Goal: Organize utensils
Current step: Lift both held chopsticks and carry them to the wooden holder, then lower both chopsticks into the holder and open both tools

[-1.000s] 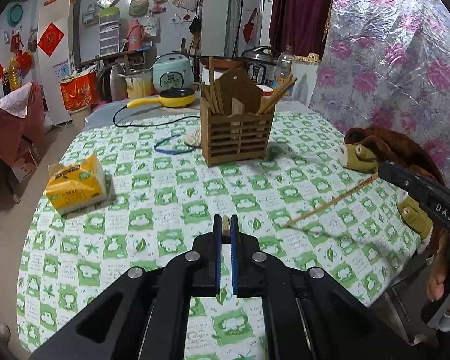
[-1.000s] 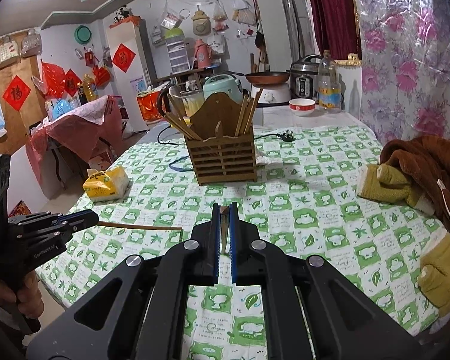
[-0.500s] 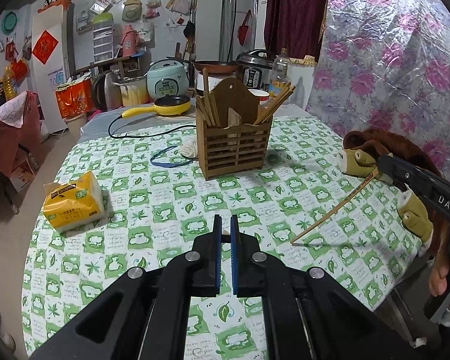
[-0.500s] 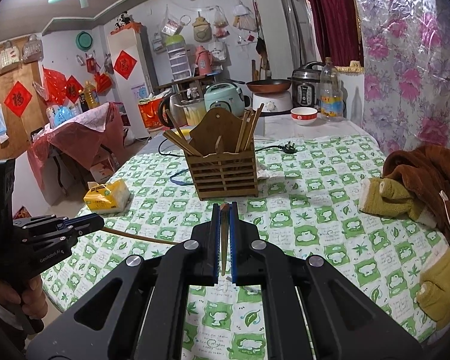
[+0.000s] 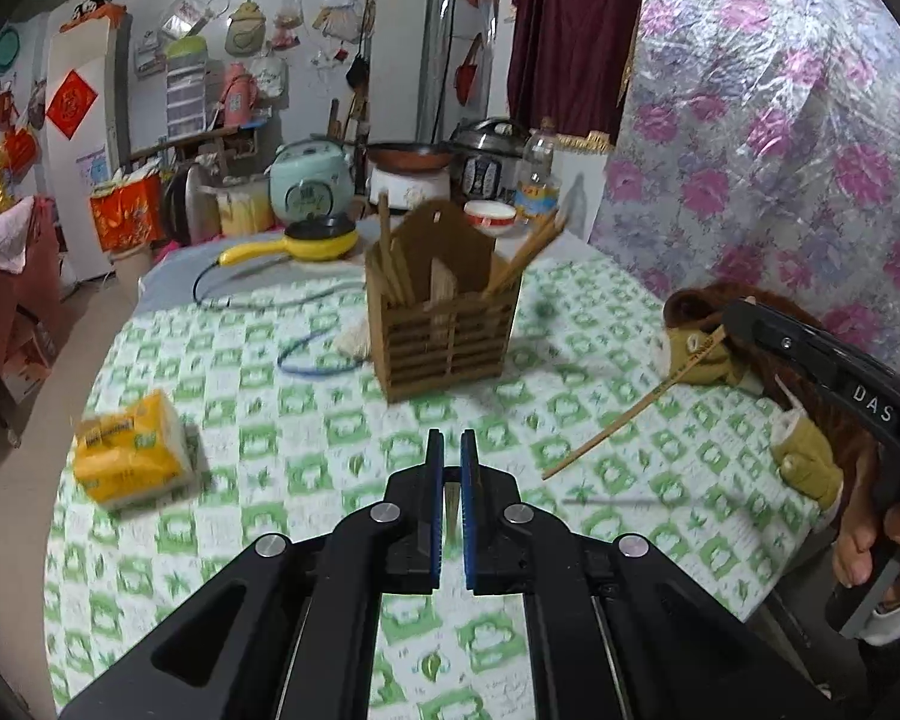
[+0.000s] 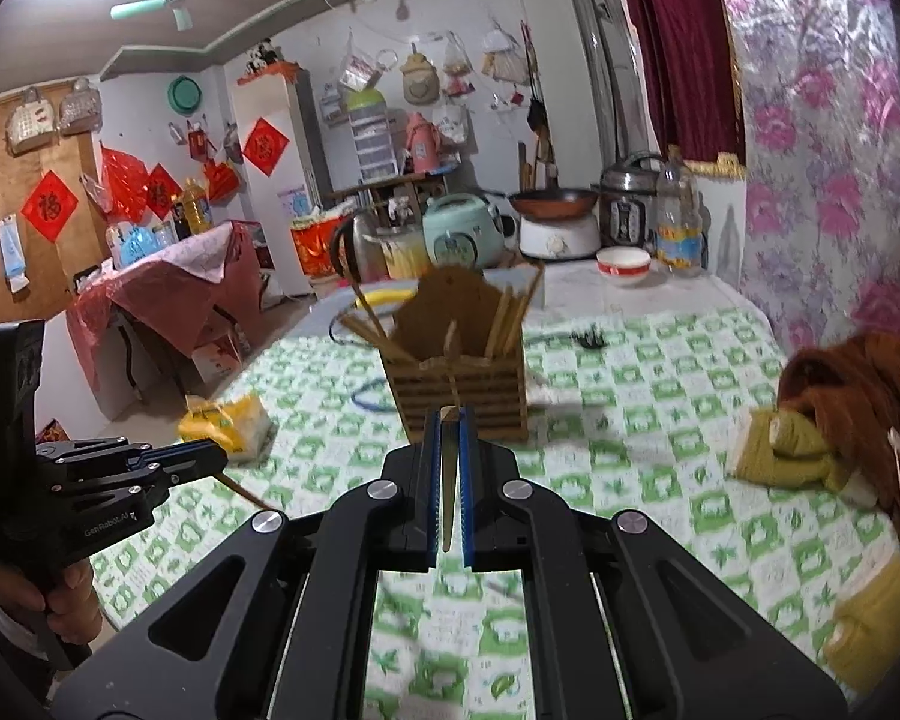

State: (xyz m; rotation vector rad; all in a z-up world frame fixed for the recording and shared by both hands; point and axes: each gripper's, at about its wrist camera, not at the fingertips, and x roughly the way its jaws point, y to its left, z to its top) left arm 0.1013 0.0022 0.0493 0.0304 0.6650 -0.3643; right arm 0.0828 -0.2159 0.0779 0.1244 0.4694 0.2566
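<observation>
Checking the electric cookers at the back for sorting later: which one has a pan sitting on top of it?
The white round cooker in the middle, carrying the reddish-brown pan. The mint-green rice cooker to its left and the steel pressure cooker to its right carry nothing.

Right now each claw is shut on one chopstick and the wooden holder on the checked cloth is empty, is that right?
Not quite: the wooden holder is not empty. The left wrist view shows chopsticks already standing in it. The rest holds: the left claw and the right claw are each shut on one chopstick.
</observation>
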